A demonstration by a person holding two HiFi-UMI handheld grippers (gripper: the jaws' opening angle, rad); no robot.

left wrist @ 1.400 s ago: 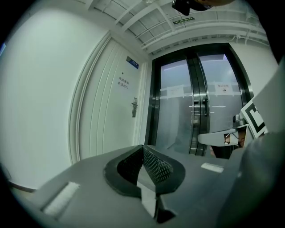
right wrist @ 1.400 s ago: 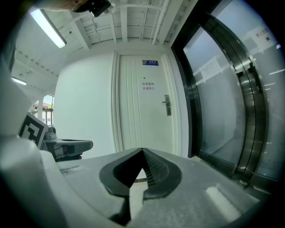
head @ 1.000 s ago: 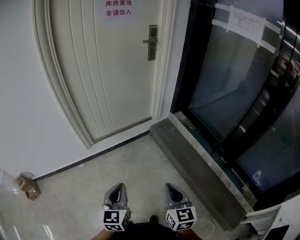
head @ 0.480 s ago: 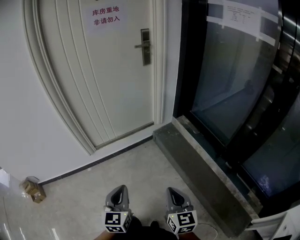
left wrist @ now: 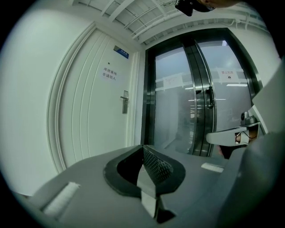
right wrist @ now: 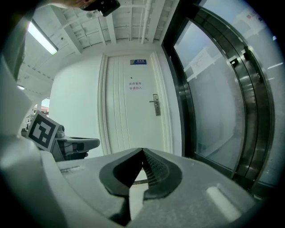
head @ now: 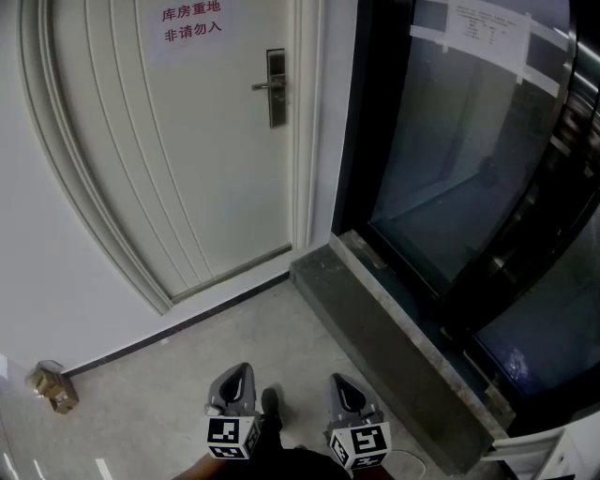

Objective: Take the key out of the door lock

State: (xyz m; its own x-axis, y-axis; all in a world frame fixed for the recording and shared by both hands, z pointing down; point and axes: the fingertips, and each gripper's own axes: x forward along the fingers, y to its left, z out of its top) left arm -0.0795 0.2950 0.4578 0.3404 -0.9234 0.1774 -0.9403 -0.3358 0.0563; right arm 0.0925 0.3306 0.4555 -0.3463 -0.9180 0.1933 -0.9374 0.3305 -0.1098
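- A white panelled door (head: 187, 159) stands shut ahead, seen from above and from some way back.
- The lock plate (head: 276, 87) sits near the door's right edge, with a lever handle (head: 262, 85) pointing left. The door is too far off to make out a key in the lock.
- A paper sign (head: 192, 25) with red characters is fixed near the door's top edge, left of the lock.
- The left gripper (head: 236, 379) is held low above the floor (head: 169, 394), well apart from the door. Its jaws are pressed together with nothing between them.
- The right gripper (head: 341, 385) is just beside it at the same height. Its jaws are also closed on nothing.
- A dark shoe (head: 270, 404) shows between the two grippers.
- Right of the door are tall dark-framed glass doors (head: 450, 159), with a grey stone step (head: 375, 328) along their foot.
- A small cardboard box (head: 52, 387) lies on the floor by the wall, far left.
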